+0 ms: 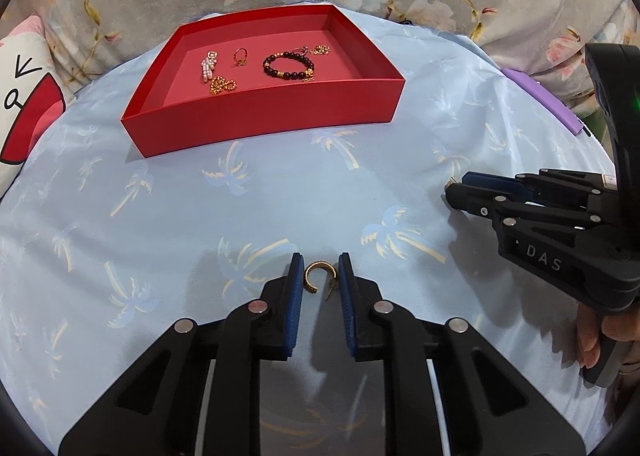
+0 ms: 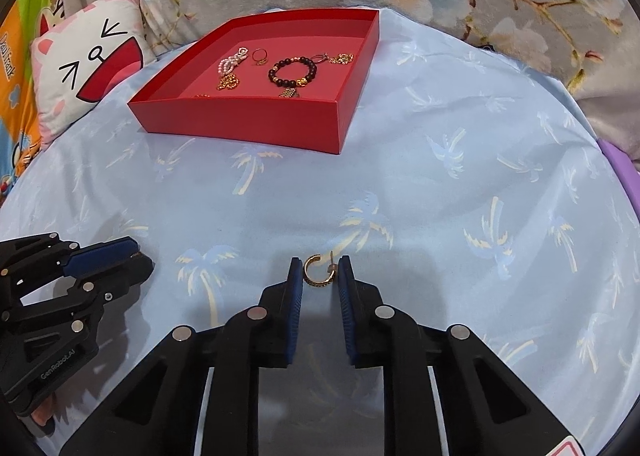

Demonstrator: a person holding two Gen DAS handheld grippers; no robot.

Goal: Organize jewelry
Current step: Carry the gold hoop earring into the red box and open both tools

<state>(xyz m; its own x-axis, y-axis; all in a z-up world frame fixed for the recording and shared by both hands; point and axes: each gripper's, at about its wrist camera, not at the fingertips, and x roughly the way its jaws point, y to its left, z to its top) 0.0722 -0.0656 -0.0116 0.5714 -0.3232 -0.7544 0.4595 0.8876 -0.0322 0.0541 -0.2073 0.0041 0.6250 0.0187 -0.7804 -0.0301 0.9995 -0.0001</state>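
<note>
Most jewelry already lies in the far red tray (image 1: 260, 124). Two gold hoop earrings remain on the bed: one (image 1: 316, 278) between the left gripper (image 1: 320, 276)'s narrowly parted fingers, one (image 2: 319, 270) likewise within the right gripper (image 2: 320, 276).

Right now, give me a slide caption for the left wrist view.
Left tool open around a gold hoop earring on palm-print cloth, red jewelry tray beyond.

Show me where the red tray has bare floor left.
Free in the red tray: the far strip along its back wall, behind the jewelry, and the near right corner beside the bead bracelet. Crowded: the middle row from the pearl piece to the bracelet.
</note>
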